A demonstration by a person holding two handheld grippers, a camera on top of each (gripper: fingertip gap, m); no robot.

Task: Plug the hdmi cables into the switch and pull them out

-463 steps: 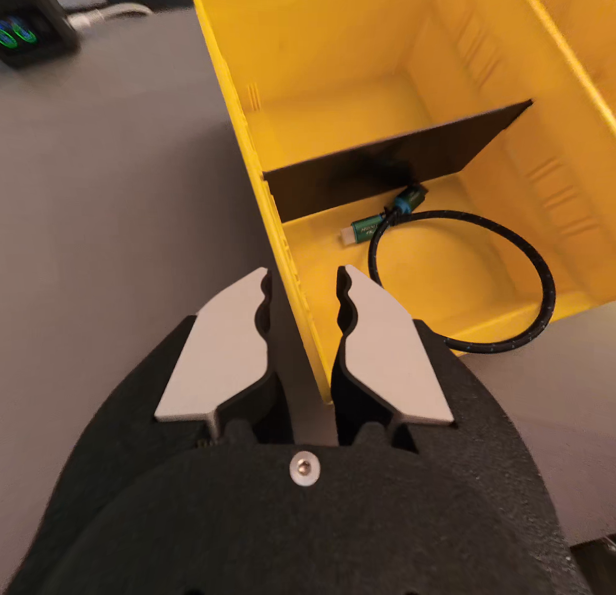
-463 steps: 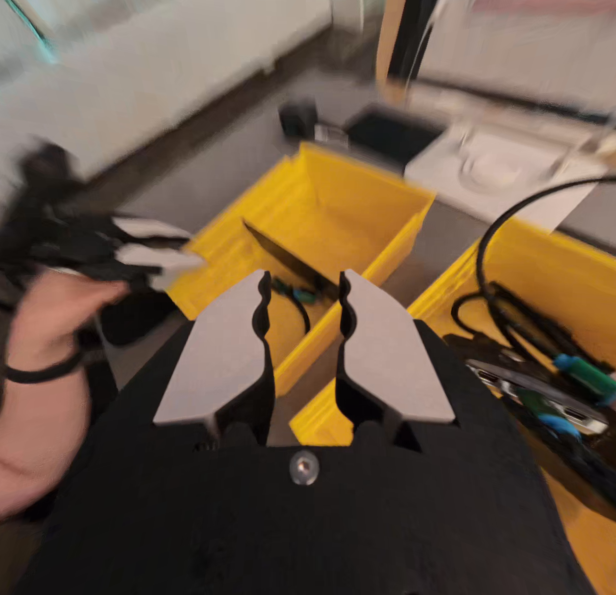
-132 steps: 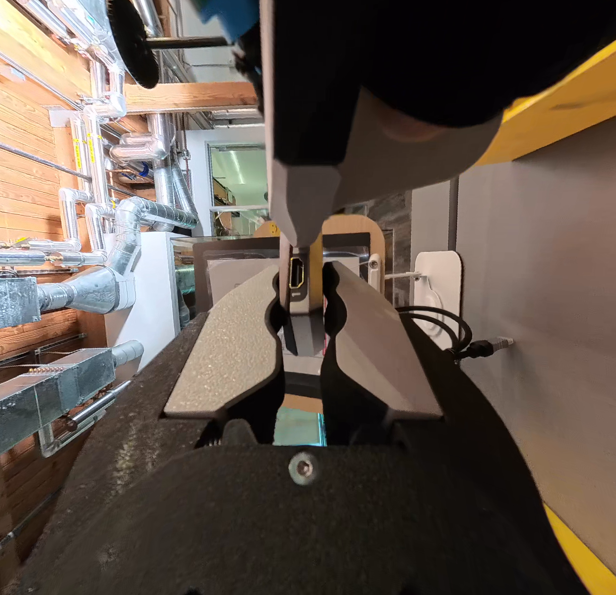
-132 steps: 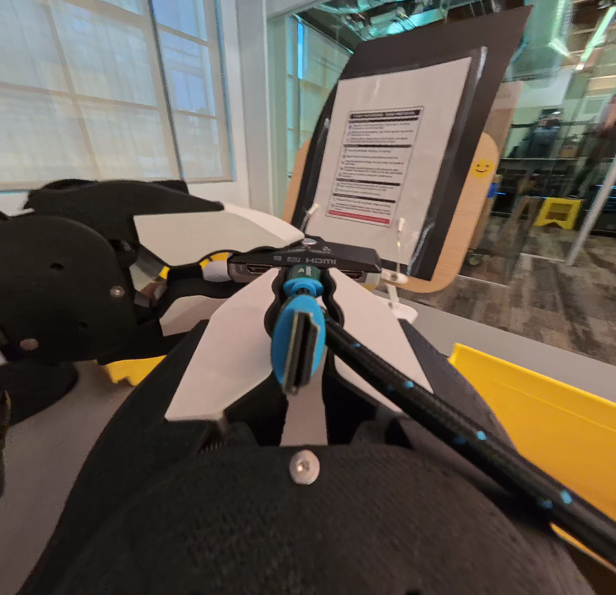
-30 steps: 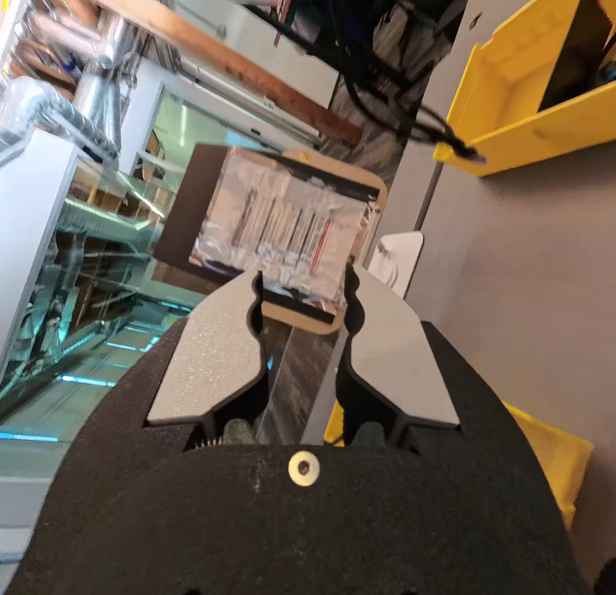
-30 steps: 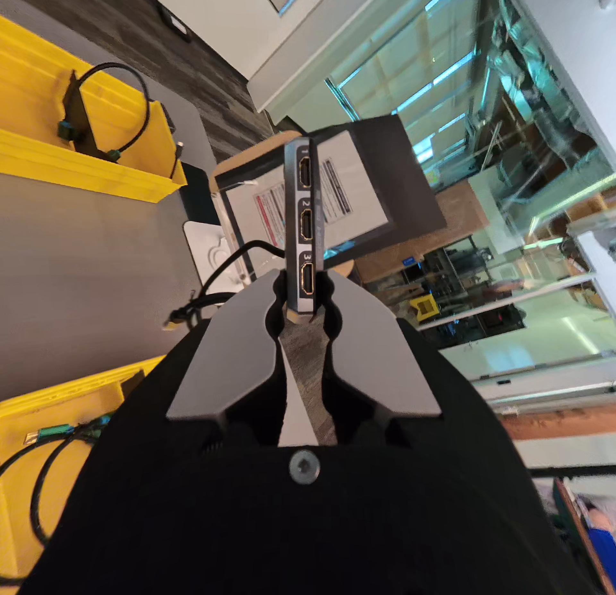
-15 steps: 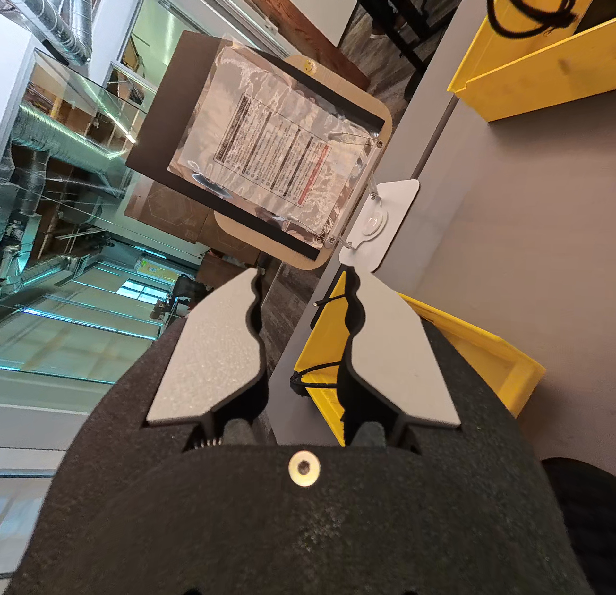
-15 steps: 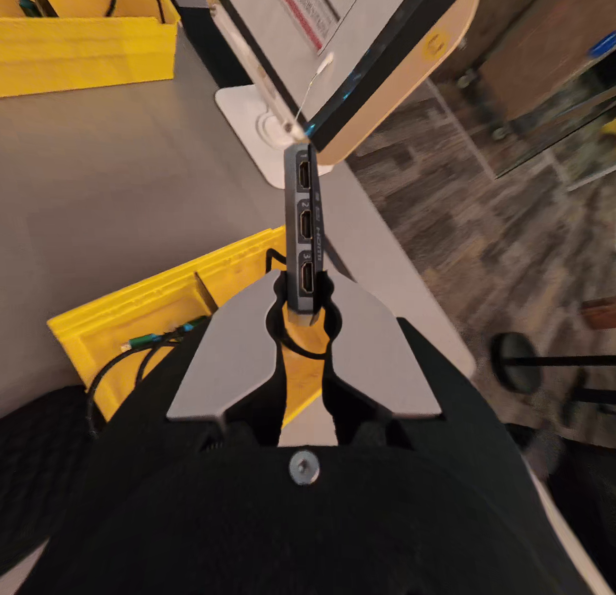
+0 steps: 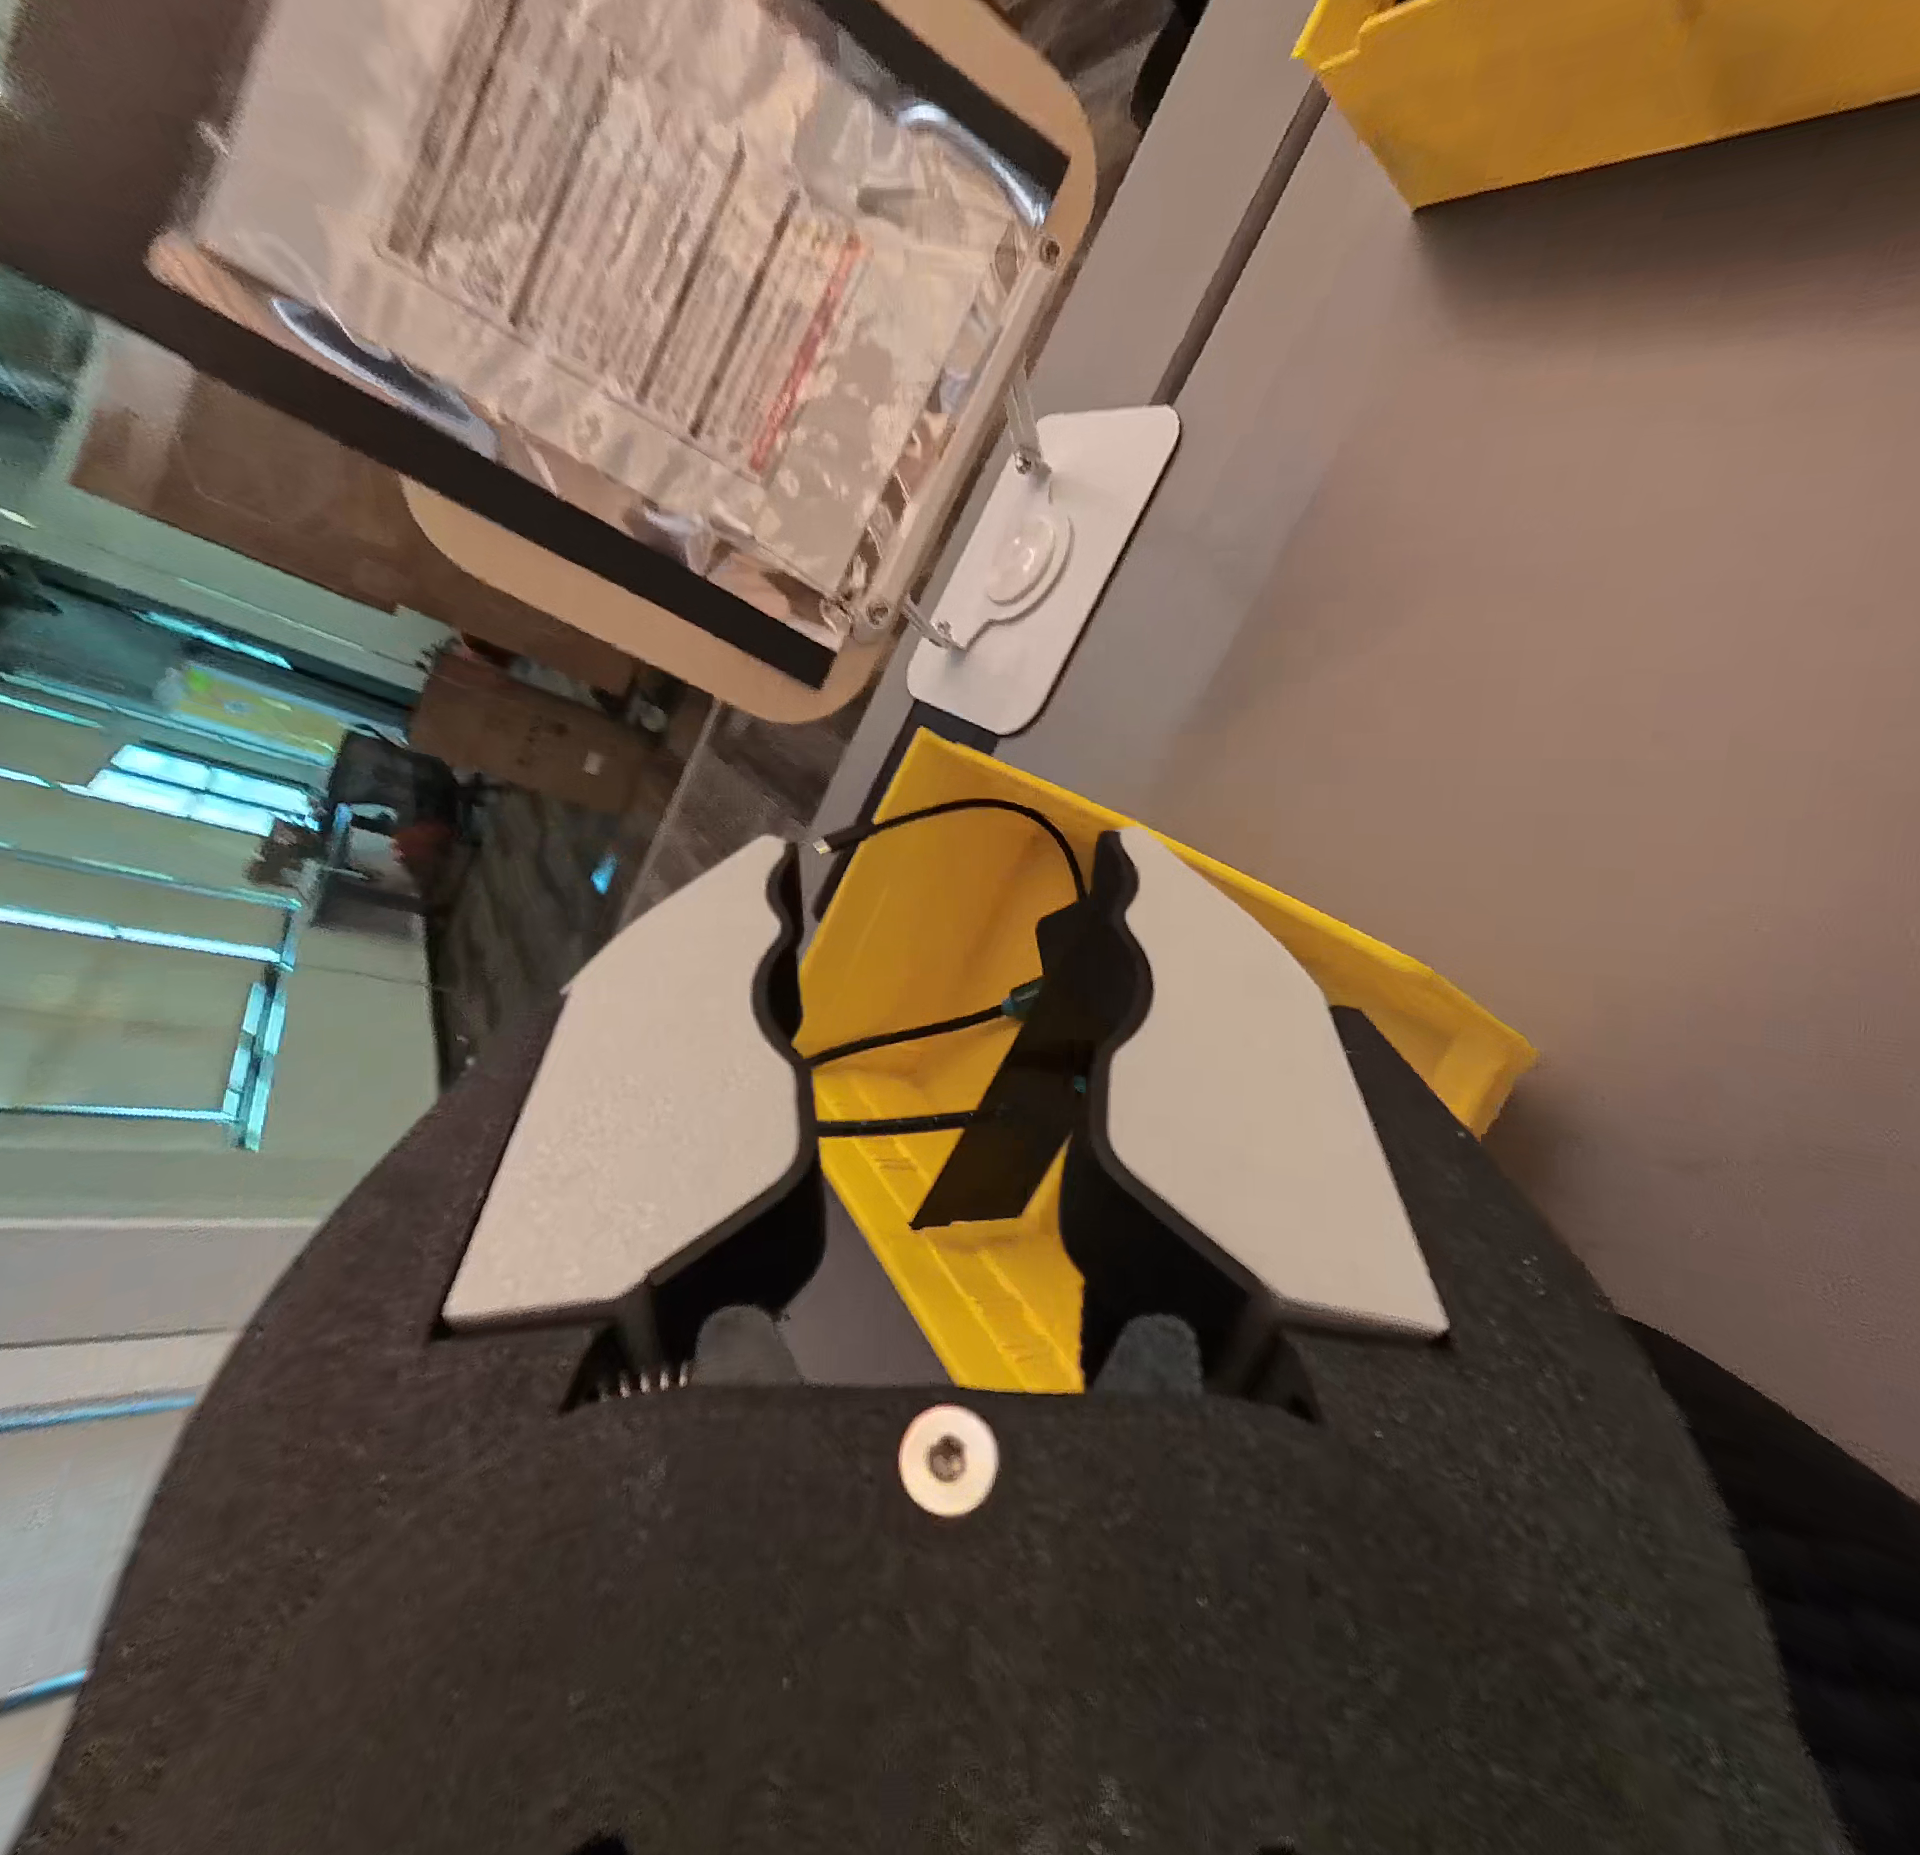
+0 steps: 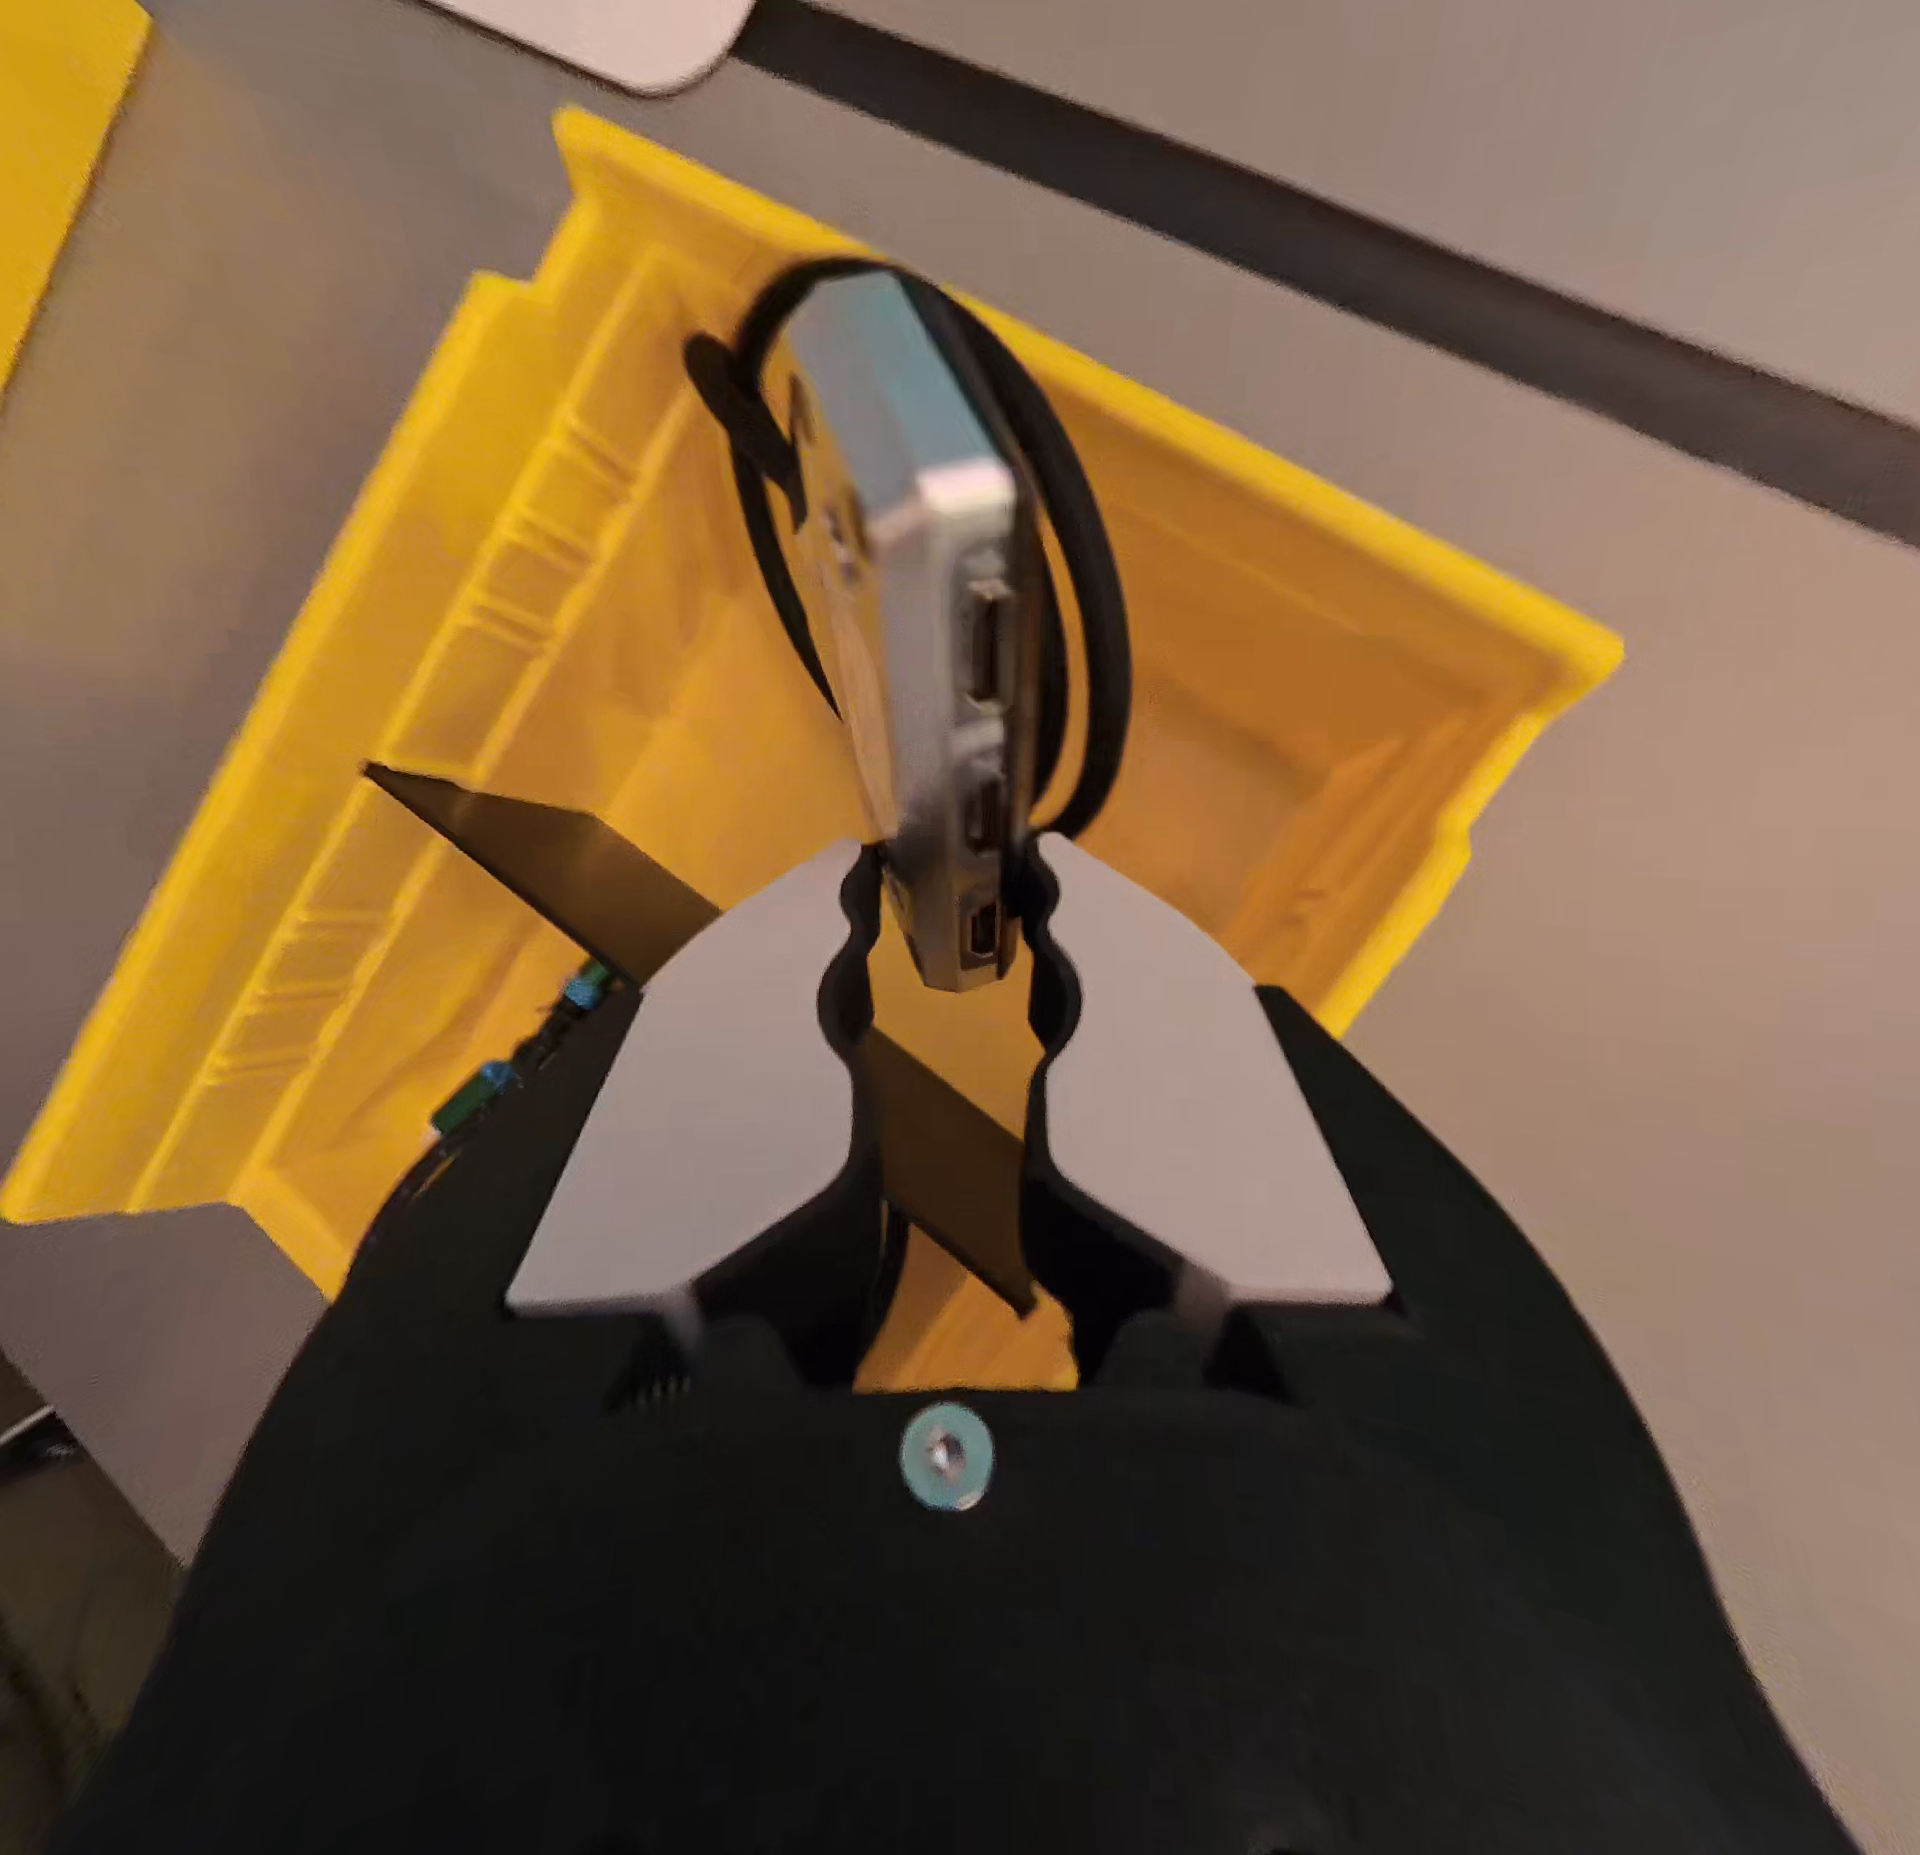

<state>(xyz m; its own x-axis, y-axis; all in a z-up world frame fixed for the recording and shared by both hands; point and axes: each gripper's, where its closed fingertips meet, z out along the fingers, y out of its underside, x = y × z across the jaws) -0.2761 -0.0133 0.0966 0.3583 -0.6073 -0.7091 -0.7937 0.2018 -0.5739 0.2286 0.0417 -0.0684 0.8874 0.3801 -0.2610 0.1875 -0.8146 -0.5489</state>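
Your right gripper [image 10: 948,870] is clamped on the near end of the silver HDMI switch [image 10: 925,610], holding it above the far compartment of the yellow bin [image 10: 1351,600], ports facing you. A black cable [image 10: 1091,600] loops around the switch. Green-tipped HDMI cables [image 10: 478,1099] lie in the bin's near compartment, behind its black divider [image 10: 561,860]. Your left gripper [image 9: 951,870] is open and empty over the same bin.

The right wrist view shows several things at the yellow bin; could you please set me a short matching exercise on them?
Things:
1. switch
2. black divider
3. yellow bin
4. HDMI plugs

States:
a. rests on the grey table
b. held between the right gripper fingers
c. lie in the bin's near compartment
d. stands across the bin

Pairs: 1-b, 2-d, 3-a, 4-c
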